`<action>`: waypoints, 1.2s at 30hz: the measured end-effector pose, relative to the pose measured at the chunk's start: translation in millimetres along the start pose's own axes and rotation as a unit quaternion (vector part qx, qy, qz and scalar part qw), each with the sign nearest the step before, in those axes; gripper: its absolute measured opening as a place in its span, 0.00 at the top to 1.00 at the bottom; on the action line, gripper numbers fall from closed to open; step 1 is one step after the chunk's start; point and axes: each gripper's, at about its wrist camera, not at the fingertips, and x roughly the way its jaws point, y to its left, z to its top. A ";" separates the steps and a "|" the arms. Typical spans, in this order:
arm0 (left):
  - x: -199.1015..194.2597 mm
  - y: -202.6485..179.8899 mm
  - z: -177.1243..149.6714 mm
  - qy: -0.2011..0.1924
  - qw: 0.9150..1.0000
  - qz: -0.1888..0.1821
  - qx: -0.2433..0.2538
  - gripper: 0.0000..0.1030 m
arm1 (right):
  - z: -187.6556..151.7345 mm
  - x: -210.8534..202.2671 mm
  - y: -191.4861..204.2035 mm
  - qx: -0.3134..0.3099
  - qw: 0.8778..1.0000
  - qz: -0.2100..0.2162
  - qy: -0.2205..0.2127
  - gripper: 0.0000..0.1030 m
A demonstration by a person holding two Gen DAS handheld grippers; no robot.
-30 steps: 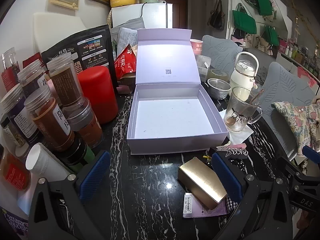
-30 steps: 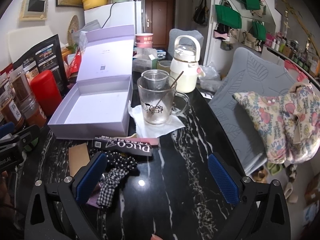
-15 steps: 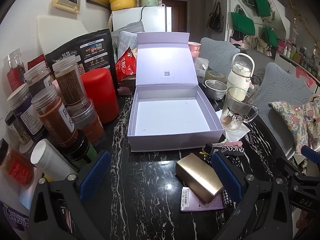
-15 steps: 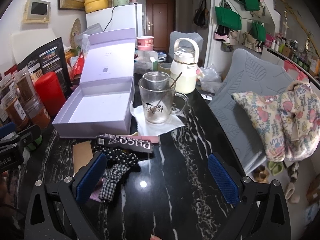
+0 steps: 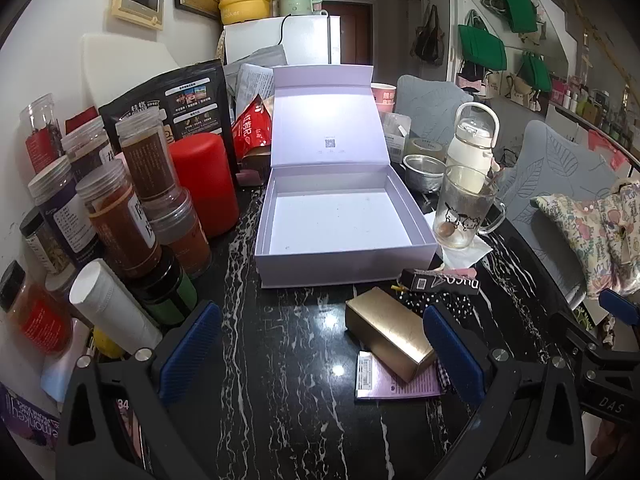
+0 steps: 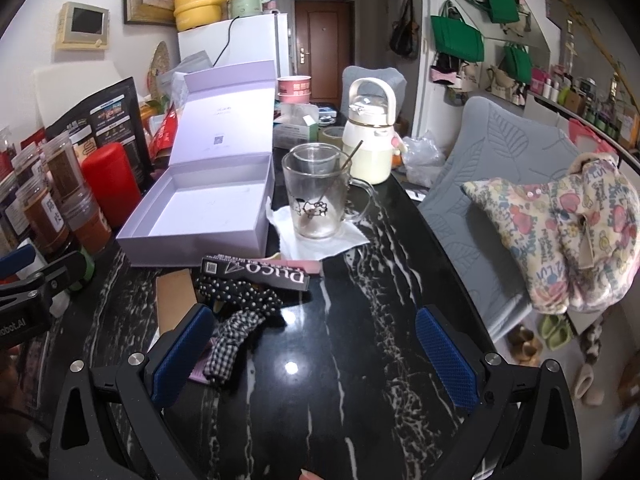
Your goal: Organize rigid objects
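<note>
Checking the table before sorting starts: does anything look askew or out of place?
The gold rectangular box lies slantwise, partly on a purple card, with the soft dotted and checked hair ties heaped beside it. The open lilac gift box holds nothing. No spills visible.

A home: fridge point(image 5: 280, 40), spice jars point(image 5: 120, 216), cluttered marble table point(image 5: 280, 360).

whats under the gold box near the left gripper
The gold box lies partly on a purple card with a white barcode label. How far the card reaches beneath the box is hidden, as is anything else below.
</note>
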 end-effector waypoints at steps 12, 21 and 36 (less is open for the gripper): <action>8.1 -3.3 -22.0 0.023 1.000 0.004 0.008 0.00 | -21.3 6.2 2.9 -0.005 1.000 0.022 0.020 0.00; 32.1 0.9 -37.3 0.058 0.998 -0.005 0.012 0.00 | -33.3 28.8 11.1 -0.016 0.998 0.046 0.044 0.01; 74.1 14.6 -48.2 0.089 0.995 -0.047 0.015 0.00 | -34.2 77.8 34.3 -0.028 0.991 0.100 0.088 0.21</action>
